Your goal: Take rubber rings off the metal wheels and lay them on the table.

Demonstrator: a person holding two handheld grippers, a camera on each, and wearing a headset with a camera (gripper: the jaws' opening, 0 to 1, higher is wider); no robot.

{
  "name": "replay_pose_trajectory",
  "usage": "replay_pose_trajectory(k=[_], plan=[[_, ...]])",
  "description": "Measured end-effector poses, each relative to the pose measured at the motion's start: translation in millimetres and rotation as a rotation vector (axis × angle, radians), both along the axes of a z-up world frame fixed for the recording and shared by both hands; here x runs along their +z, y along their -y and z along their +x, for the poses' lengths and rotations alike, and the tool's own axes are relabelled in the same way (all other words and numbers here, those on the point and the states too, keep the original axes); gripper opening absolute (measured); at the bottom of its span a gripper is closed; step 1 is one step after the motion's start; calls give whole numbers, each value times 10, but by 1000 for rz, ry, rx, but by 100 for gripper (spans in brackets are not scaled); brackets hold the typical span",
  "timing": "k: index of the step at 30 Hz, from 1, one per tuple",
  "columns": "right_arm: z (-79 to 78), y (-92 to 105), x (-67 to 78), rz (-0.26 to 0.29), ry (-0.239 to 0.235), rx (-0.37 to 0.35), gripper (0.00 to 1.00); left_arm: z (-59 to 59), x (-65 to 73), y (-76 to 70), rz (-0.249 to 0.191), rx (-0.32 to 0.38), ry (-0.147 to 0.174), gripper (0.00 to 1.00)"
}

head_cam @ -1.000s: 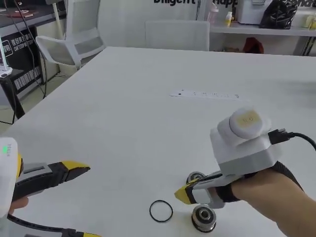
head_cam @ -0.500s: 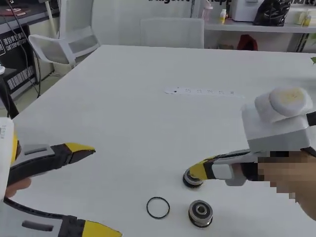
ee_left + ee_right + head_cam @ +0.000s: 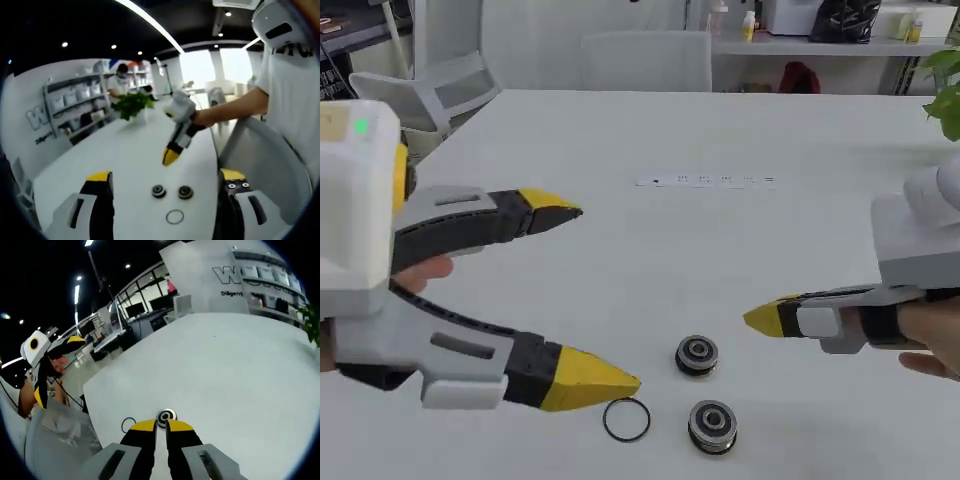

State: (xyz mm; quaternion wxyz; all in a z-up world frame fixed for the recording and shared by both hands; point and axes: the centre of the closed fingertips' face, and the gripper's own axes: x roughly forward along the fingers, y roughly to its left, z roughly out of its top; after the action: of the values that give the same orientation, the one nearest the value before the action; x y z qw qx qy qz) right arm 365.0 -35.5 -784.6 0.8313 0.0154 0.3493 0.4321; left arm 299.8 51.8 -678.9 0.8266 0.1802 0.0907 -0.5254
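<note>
Your left claw (image 3: 602, 296) hangs spread wide over the white surface (image 3: 720, 250), likely ready to steady a wheel, while your right claw (image 3: 757, 319), pinched narrow and empty, points at the farther round metal wheel (image 3: 697, 355), beside the nearer metal wheel (image 3: 712, 424) and a loose black rubber ring (image 3: 626, 419)

Probably an office-lab: shelving (image 3: 70, 102), chairs (image 3: 645, 62).

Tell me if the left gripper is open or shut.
Open: the left gripper has its jaws spread wide apart in the head view.
</note>
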Motion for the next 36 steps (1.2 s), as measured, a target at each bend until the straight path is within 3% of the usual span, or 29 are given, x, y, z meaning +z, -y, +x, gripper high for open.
replay_pose_trajectory(k=[4,8,10,12,16,19,21,24,28,30,33,36], plan=[[-63,54,-84,-38,-6,19,6,56,-60,158,26,-38,1,87],[-157,51,-135,-28,-15,67,10,156,-125,367,13,-89,13,81],[-232,23,-186,-33,-30,106,13,217,-173,423,-4,-97,-4,77],[-294,1,-245,-65,-13,165,13,314,-247,470,-12,-88,-29,75],[-382,-46,-348,-72,-36,227,16,441,-396,544,1,-81,-41,73],[-451,-95,-416,-83,-25,287,18,515,-508,568,-3,-58,-57,68],[-472,-107,-448,-95,-19,308,24,506,-611,592,1,-64,-66,68],[-498,-110,-507,-119,-9,341,27,427,-855,590,72,-93,-67,68],[-523,-114,-595,-127,-23,360,28,325,-1093,587,92,-117,-125,63],[-536,-128,-658,-128,-2,384,29,293,-1185,587,112,-130,-138,60],[-520,-136,-695,-132,8,386,29,296,-1326,570,140,-126,-146,52],[-570,-124,-763,-143,-26,396,29,329,-1414,539,160,-115,-146,40]])
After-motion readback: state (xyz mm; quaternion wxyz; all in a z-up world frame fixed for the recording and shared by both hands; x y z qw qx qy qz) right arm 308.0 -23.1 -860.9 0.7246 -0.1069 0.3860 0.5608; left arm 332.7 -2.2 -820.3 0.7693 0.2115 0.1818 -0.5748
